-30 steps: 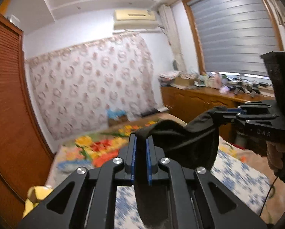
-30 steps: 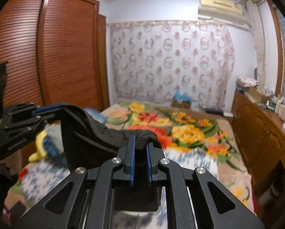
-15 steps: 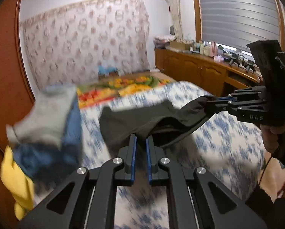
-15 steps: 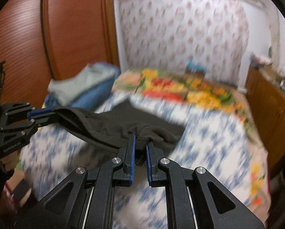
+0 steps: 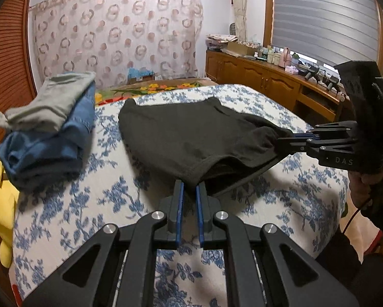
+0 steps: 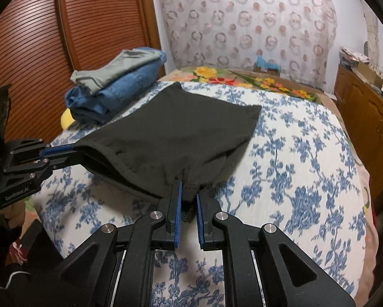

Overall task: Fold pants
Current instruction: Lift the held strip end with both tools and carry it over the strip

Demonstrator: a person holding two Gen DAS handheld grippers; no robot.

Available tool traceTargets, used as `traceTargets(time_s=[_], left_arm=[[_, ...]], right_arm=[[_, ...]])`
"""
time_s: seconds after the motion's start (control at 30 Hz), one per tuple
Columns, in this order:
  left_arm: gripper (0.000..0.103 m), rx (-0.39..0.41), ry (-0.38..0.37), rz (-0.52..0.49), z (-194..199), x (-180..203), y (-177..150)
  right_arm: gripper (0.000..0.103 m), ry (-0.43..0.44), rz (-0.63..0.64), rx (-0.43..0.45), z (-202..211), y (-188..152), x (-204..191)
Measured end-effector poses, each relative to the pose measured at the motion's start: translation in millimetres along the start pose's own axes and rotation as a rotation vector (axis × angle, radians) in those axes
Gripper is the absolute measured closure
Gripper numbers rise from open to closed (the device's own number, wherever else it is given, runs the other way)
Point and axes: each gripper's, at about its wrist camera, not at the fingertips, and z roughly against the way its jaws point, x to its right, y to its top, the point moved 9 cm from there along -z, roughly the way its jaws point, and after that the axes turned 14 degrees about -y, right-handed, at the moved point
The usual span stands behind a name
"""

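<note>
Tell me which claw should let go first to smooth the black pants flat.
Probably the right claw: the black pants near it already sag onto the bed, while the left claw holds its corner up.

A stack of folded clothes blocks the bed's left edge, while bare floral bedspread lies open rightward.

One black pair of pants, two tongs, and perhaps three folded garments stacked.
</note>
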Motion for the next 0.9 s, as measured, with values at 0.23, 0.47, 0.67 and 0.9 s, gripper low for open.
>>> traceTargets(time_s=[0.23,0.47,0.67,0.9], left_arm=[[0.096,-0.03,-0.007,0.032,-10.0,-2.6,-16.2],[0.096,-0.058,-0.006,0.045,-19.7,-4.4,-27.3],[0.096,-0.058,-0.01,0.034,-19.2,-3.6,-31.7],[0.096,-0.017,-0.032,0.029,-2.9,1.9,-23.9]], right_arm=[[0.096,0.007,-0.017,-0.038,-7.1,-21.0,-0.5],[0.095,0.005,-0.026,-0.072,-15.7,-31.6,0.1],[0.095,0.012,-0.036,-0.082,-18.1,-35.6,-0.4],[0.095,0.03,-0.041,-0.065,-9.3,-32.3,-0.7]])
